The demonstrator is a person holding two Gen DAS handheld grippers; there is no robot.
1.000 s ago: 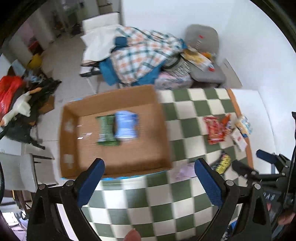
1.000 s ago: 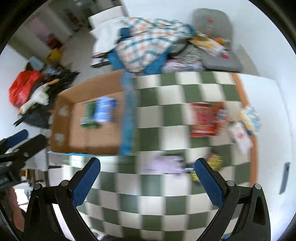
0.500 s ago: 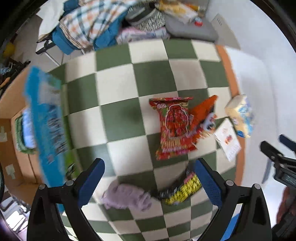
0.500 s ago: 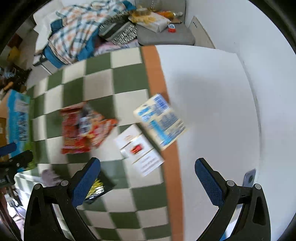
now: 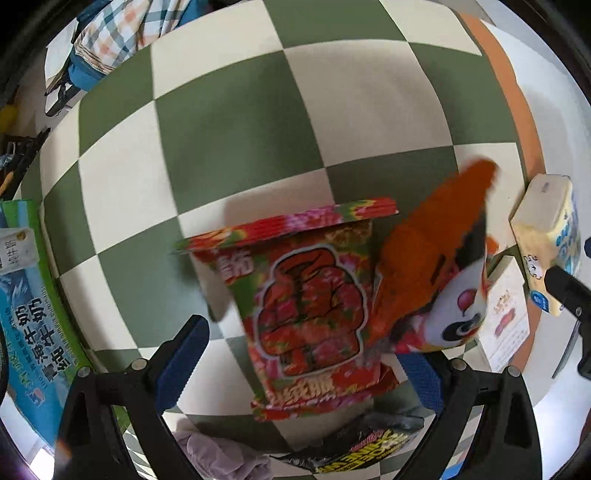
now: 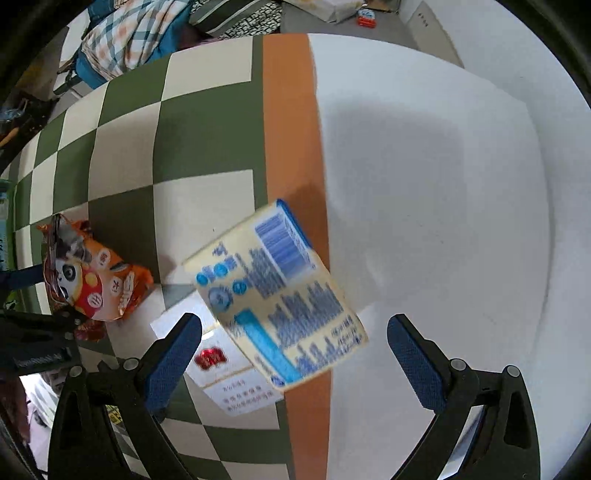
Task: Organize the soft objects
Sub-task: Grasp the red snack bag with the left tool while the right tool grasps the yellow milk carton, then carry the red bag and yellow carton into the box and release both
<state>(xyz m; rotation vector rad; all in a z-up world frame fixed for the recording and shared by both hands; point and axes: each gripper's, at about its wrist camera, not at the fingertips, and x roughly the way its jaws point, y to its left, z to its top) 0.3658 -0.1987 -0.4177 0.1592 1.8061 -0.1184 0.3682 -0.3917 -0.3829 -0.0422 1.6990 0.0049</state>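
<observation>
Left claw (image 5: 306, 363): spread wide, blue pads either side of the red snack packet (image 5: 306, 299), gripping nothing. Red snack packet: flat on the green-and-cream checked cloth (image 5: 236, 122) covering the counter, between the two pads, contact not discernible. Orange panda packet (image 5: 432, 266): just right of the red packet, overlapping its right edge, tilted upward. Cream-and-blue tissue pack (image 5: 546, 243): near the right edge in the left wrist view, on the cloth's orange border (image 5: 517, 110). White card with red print (image 5: 504, 317): beside the tissue pack, partly beneath it. Black-and-yellow wrapper (image 5: 369, 450) and pale lilac cloth item (image 5: 218, 454): at the lower edge, below the red packet. Blue-and-green carton wall (image 5: 33, 306): far left, printed lettering. Plaid garment (image 5: 129, 26): beyond the counter, upper left.

Right claw (image 6: 295, 356): spread wide, pinching nothing, pads flanking the tissue pack (image 6: 273, 291) from above. Tissue pack: lying skewed across the orange border (image 6: 288, 122), printed back and barcode upward, blurred. White card (image 6: 229, 384): beneath the pack's lower left corner. Orange panda packet (image 6: 88, 277): well left of the pack, on the checked cloth (image 6: 207, 125). Bare white counter (image 6: 443, 184): right of the orange border.
</observation>
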